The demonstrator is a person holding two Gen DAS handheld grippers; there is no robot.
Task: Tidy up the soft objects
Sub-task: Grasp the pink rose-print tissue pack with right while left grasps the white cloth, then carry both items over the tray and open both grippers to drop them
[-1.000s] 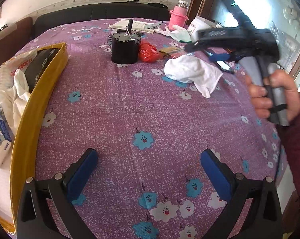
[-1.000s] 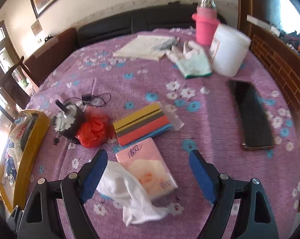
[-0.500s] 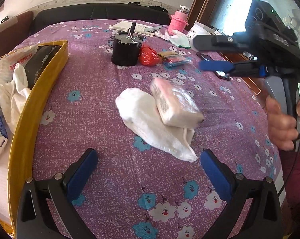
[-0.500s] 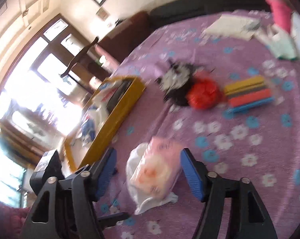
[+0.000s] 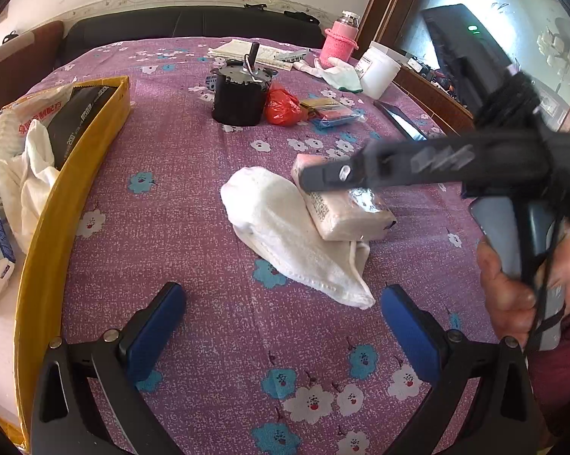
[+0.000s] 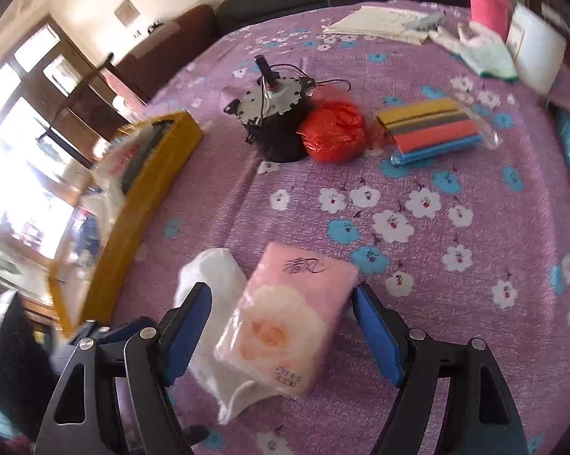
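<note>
A pink tissue pack (image 6: 285,318) lies on a white cloth (image 6: 209,280) on the purple flowered tablecloth; both also show in the left wrist view, the pack (image 5: 349,212) and the cloth (image 5: 285,227). My right gripper (image 6: 281,333) is open, its jaws on either side of the pack, just above it. In the left wrist view it (image 5: 398,167) reaches in from the right over the pack. My left gripper (image 5: 281,326) is open and empty, low over the cloth's near side. A yellow box (image 5: 57,197) with soft items stands at the left.
A black motor (image 5: 239,94), a red bag (image 5: 283,106) and a pack of coloured sponges (image 6: 432,132) sit mid-table. Behind are a phone (image 5: 402,121), a white jar (image 5: 379,74), a glove (image 5: 338,76), a pink bottle (image 5: 340,40) and papers (image 5: 247,51).
The right gripper carried the tissue pack and cloth from the far side toward the table's middle, set them down, and now hovers open over the pack. The left gripper stayed put.
</note>
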